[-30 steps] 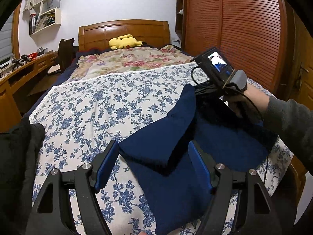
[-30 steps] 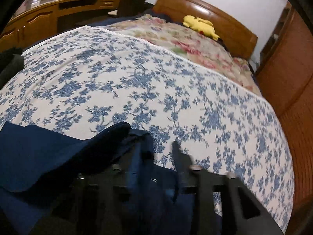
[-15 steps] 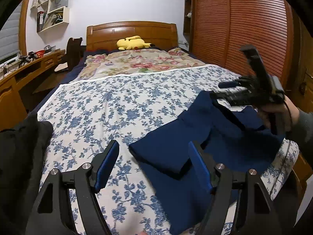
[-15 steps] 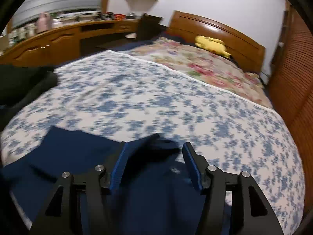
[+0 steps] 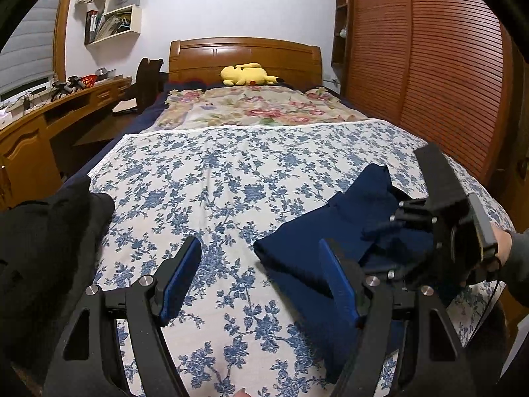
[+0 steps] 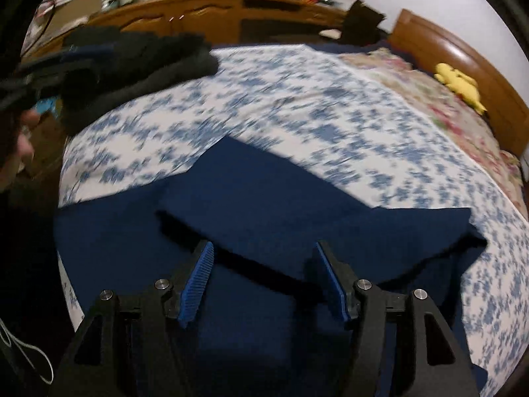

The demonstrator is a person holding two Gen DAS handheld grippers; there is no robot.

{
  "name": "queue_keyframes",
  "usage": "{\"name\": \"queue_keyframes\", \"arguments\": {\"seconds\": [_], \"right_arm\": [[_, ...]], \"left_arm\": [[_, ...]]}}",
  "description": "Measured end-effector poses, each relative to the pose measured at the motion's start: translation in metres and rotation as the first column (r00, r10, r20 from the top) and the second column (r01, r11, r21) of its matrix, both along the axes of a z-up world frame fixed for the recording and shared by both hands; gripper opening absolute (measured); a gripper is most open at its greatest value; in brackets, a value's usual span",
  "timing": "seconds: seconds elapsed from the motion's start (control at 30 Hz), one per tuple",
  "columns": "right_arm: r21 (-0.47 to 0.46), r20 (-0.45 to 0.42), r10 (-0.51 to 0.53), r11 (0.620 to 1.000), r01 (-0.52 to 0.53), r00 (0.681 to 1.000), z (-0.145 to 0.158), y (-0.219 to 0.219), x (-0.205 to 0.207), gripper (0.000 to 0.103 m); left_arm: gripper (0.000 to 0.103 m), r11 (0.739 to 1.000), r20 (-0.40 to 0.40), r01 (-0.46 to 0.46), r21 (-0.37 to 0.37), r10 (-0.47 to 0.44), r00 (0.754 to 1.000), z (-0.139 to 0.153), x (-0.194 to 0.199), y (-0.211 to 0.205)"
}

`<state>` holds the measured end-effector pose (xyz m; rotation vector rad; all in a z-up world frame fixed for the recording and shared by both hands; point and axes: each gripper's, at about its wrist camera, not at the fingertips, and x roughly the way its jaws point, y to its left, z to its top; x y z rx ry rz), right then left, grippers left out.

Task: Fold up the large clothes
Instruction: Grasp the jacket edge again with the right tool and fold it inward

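**Navy garment half-folded at foot of bed**

Wide bed [image 5: 231, 178] under blue-flowered cover; louvred wooden wardrobe [image 5: 429, 66] alongside, long wooden bench [image 5: 49, 112] opposite. Wall shelves [image 5: 112, 16] stuffed with books and papers. Navy garment [image 6: 264, 205] spread near bed's edge, one flap doubled over. Black clothes pile [image 5: 43, 231] beside. Yellow plush [image 5: 246, 74] by headboard. Left tongs [image 5: 261, 274] parted, empty. Right tongs [image 6: 263, 278] just widened, hovering above navy cloth, gripping nothing.

Bed [image 5: 231, 178]: blue-flowered sheet.
On it: navy garment [image 5: 297, 261] partly folded; black clothes [image 5: 49, 231] at the edge; yellow plush [image 5: 246, 74] by the headboard.
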<state>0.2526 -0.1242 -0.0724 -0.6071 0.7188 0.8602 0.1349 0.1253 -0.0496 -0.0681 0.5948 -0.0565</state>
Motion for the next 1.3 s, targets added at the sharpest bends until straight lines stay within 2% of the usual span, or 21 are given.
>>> {"name": "queue_keyframes", "arguments": {"seconds": [0.13,0.33,0.37,0.43,0.5,0.53,0.7,0.9,0.97,1.1,1.13,1.3], "right_arm": [[-0.032,-0.039,0.051,0.998,-0.052,0.998,-0.006,0.008,0.004,0.064],[-0.126,0.022,0.056,0.991,-0.052,0.998,-0.015,0.025,0.013,0.064],[-0.140,0.027,0.050,0.989,-0.046,0.998,-0.017,0.028,0.017,0.059],[-0.163,0.011,0.037,0.986,-0.035,0.999,-0.020,0.036,0.031,0.009],[-0.183,0.050,0.016,0.983,-0.006,0.999,-0.019,0.041,0.041,0.007],[-0.167,0.038,0.012,0.986,-0.005,0.999,-0.016,0.044,0.047,0.007],[-0.049,0.108,-0.081,0.995,0.086,0.991,0.014,0.053,0.079,0.007],[0.050,0.160,-0.202,0.979,0.197,0.966,0.044,0.070,0.118,0.007],[0.060,0.143,-0.235,0.972,0.228,0.962,0.047,0.076,0.128,0.015],[0.139,0.128,-0.289,0.952,0.272,0.949,0.059,0.080,0.139,0.052],[0.164,0.110,-0.293,0.948,0.273,0.950,0.063,0.073,0.136,0.055],[0.189,0.100,-0.292,0.944,0.270,0.951,0.071,0.041,0.113,0.055]], "left_arm": [[0.074,1.000,0.008,0.001,-0.005,-0.001,1.000,0.002,-0.001,0.002],[0.074,1.000,0.011,0.009,-0.006,-0.009,1.000,0.002,-0.002,0.000],[0.074,1.000,0.010,0.009,-0.005,-0.009,1.000,0.002,-0.002,0.000],[0.074,1.000,0.008,0.009,-0.005,-0.009,1.000,0.002,-0.001,0.000],[0.074,1.000,0.005,0.007,-0.004,-0.007,1.000,0.002,-0.001,0.000],[0.074,1.000,0.005,0.006,-0.004,-0.006,1.000,0.002,-0.001,0.000],[0.074,1.000,0.004,0.006,-0.005,-0.006,1.000,0.002,-0.001,-0.001],[0.074,1.000,0.000,0.015,0.000,-0.015,1.000,0.000,0.003,-0.005],[0.074,1.000,-0.002,0.018,0.001,-0.018,1.000,0.000,0.004,-0.007],[0.074,1.000,-0.001,0.029,0.003,-0.029,1.000,0.000,0.005,-0.013],[0.074,0.999,-0.002,0.032,0.003,-0.032,0.999,0.000,0.006,-0.014],[0.074,0.999,-0.001,0.051,-0.001,-0.051,0.999,0.001,0.008,-0.024]]}}
